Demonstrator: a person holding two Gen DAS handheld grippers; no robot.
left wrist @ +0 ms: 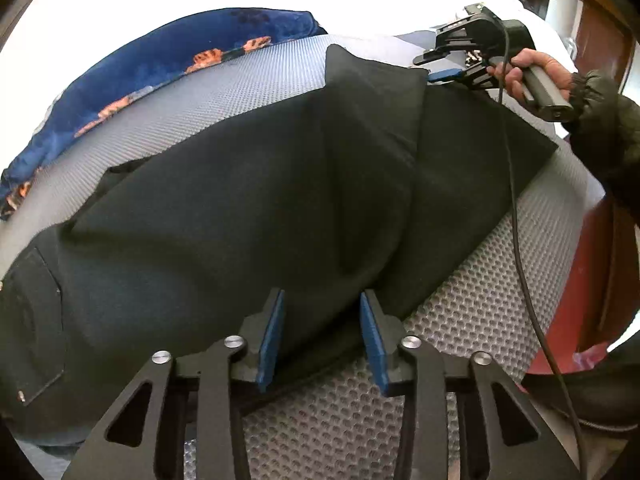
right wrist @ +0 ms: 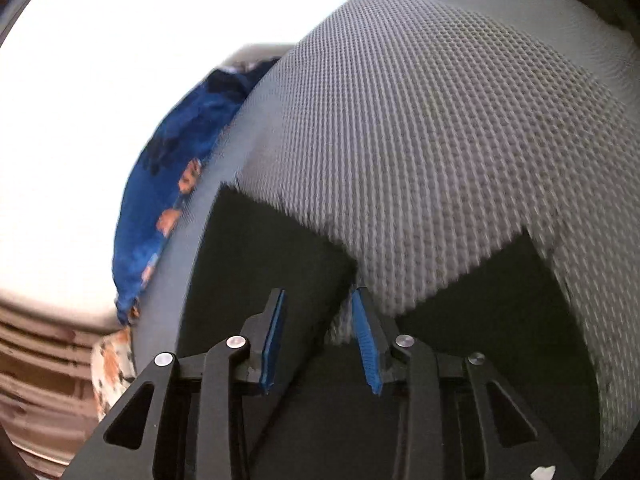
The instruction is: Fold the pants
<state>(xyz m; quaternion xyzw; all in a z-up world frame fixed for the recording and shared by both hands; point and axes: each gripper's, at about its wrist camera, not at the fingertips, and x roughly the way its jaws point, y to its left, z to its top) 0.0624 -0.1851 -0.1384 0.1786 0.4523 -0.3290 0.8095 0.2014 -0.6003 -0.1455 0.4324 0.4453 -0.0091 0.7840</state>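
Black pants (left wrist: 248,208) are lying spread across a grey textured mat (left wrist: 460,312), with the back pocket toward the mat's near-left edge and the leg ends toward its far-right corner. The left claw (left wrist: 322,334) is hovering low over the pants' near edge, its blue pads standing apart with dark cloth between them but not pinched. At the far-right corner a bare hand (left wrist: 524,74) in a dark padded sleeve is gripping the handle of the right claw (left wrist: 444,75), tilting it down toward the leg hems. The right wrist view is showing that claw's (right wrist: 320,332) pads parted over one hem corner, not clamped. A blue patterned blanket (left wrist: 132,80) is lying along the mat's far edge.
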